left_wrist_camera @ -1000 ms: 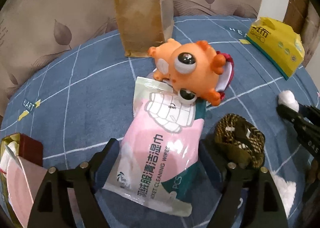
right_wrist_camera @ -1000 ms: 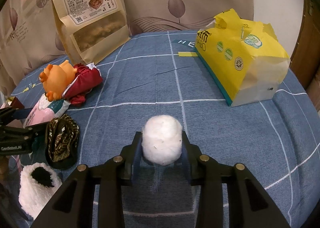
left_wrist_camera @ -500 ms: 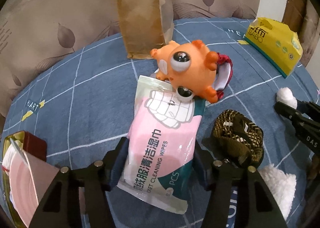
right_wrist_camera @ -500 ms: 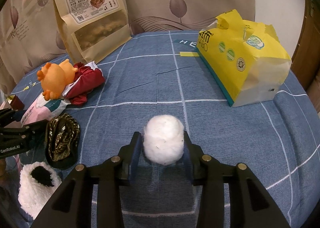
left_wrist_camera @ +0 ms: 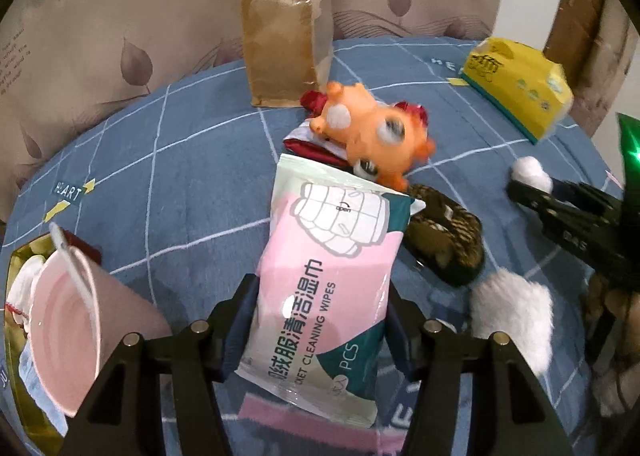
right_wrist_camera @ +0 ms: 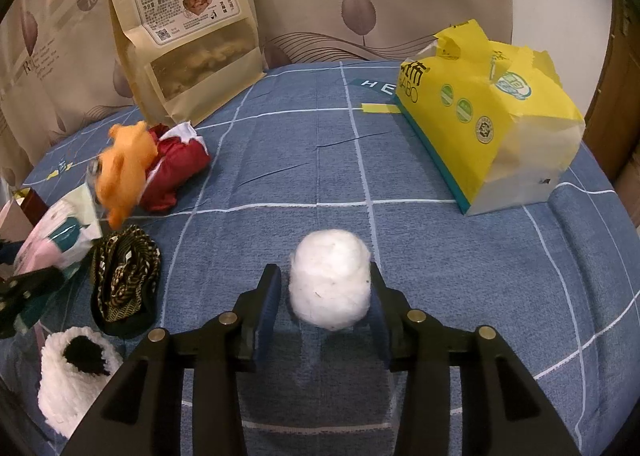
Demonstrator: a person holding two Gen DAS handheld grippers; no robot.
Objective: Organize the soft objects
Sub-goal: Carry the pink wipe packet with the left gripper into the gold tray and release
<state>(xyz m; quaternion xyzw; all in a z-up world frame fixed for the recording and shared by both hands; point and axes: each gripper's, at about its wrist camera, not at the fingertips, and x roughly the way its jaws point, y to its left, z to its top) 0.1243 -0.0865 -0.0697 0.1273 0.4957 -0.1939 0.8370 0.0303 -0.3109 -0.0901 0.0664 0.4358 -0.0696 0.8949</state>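
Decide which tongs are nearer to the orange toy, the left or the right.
Left. The left tongs grip the wipes pack, whose far end reaches the orange toy. The right tongs sit around the cotton ball, well across the blue cloth from it.

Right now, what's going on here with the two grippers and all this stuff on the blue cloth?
A person is sorting soft items on a blue checked cloth. The left gripper, jaws just closing, grips a pink wet-wipes pack and is lifting it, tipping an orange squeeze toy off its far end. The right gripper, jaws easing open, has a white cotton ball between its fingers; the left pad stands clear of it. A patterned brown pouch and fluffy white item lie nearby.
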